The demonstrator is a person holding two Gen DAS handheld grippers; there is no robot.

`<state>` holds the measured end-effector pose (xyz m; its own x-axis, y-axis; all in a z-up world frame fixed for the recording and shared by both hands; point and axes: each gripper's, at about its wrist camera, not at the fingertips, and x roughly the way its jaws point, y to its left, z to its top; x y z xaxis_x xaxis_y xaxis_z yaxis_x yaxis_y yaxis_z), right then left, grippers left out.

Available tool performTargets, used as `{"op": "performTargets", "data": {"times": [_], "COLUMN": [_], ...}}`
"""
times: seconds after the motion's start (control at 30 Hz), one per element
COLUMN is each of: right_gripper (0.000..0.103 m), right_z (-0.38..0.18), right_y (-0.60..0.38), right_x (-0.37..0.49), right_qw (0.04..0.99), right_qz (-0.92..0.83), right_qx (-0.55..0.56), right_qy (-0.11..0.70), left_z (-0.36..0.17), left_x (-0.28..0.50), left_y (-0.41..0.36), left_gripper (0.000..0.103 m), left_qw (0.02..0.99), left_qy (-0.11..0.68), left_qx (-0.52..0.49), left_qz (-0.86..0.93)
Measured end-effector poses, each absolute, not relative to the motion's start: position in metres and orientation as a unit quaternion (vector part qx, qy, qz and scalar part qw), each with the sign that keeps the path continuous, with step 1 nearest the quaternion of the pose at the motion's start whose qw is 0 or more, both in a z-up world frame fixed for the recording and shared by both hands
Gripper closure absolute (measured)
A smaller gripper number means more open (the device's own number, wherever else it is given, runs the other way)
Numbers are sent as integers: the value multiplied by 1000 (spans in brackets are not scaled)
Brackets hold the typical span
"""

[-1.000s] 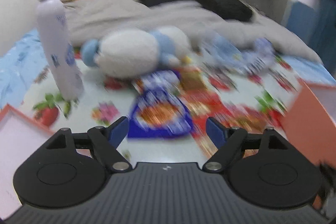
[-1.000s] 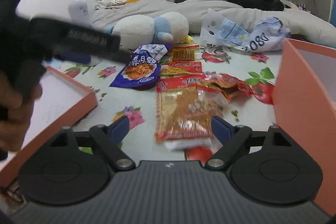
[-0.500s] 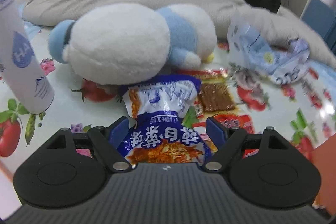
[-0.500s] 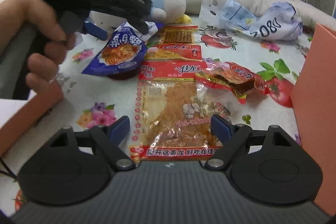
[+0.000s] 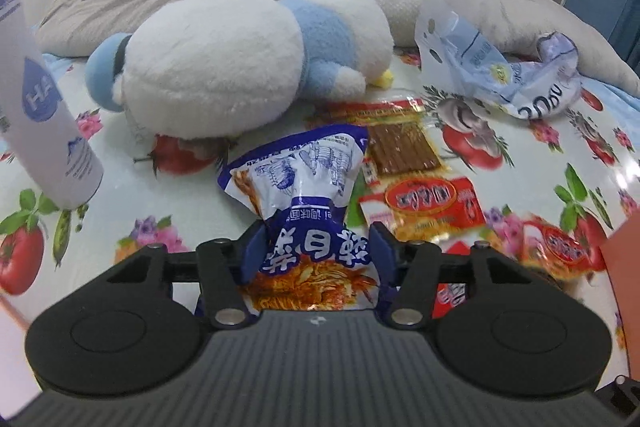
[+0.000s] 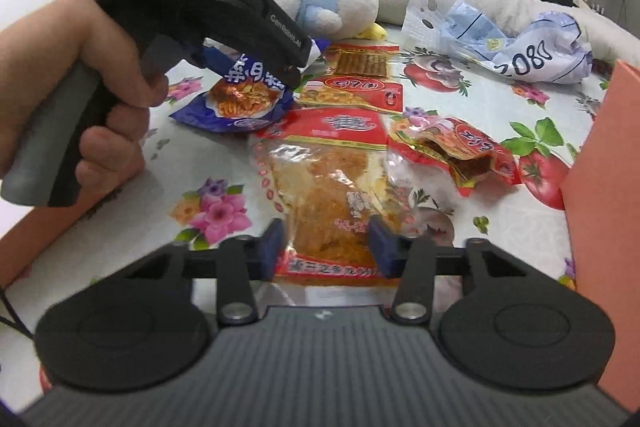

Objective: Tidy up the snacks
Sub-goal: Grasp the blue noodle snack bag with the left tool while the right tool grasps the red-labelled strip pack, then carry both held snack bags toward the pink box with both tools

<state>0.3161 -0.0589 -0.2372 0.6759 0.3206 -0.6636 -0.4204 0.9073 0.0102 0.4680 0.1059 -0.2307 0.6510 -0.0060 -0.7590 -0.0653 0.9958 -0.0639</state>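
My left gripper [image 5: 314, 253] is shut on a blue snack bag [image 5: 308, 187], whose middle is pinched and crumpled between the jaws; the bag also shows in the right wrist view [image 6: 240, 99] under the left gripper [image 6: 240, 15]. My right gripper [image 6: 326, 243] has closed on the near end of a clear-and-red snack pack [image 6: 328, 179] lying on the bed. A red torn packet [image 6: 452, 151], a flat red packet [image 6: 352, 93] and a brown strip pack [image 5: 400, 147] lie beside them.
A white and blue plush toy [image 5: 224, 63] lies behind the snacks. A white spray bottle [image 5: 36, 99] stands at left. A crumpled plastic bag [image 5: 500, 67] lies at right. An orange box wall [image 6: 604, 187] stands at right, another orange box edge [image 6: 36, 227] at left.
Both grippers moved forward onto the snacks and their jaws closed: the left on the blue bag, the right on the clear-and-red pack.
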Motion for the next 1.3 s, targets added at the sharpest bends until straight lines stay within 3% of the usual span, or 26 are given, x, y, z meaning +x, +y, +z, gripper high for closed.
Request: {"op": "performTargets", "data": {"times": [0.1, 0.4, 0.7, 1.3], "right_gripper": [78, 86, 87, 87], "right_z": [-233, -214, -193, -138], "right_y": [-62, -82, -109, -149], "right_x": [304, 260, 210, 124], "right_qw": [915, 916, 921, 933], "right_qz": [198, 195, 168, 135], "right_qx": [-73, -48, -23, 50], "right_qy": [345, 346, 350, 331], "left_z": [-222, -186, -145, -130], "left_x": [451, 380, 304, 178], "left_y": [106, 90, 74, 46], "left_gripper": [43, 43, 43, 43], "left_qw": [908, 912, 919, 910], "left_qy": [416, 405, 386, 406], "left_qx": [-49, -63, -75, -83], "left_qz": [18, 9, -3, -30]}}
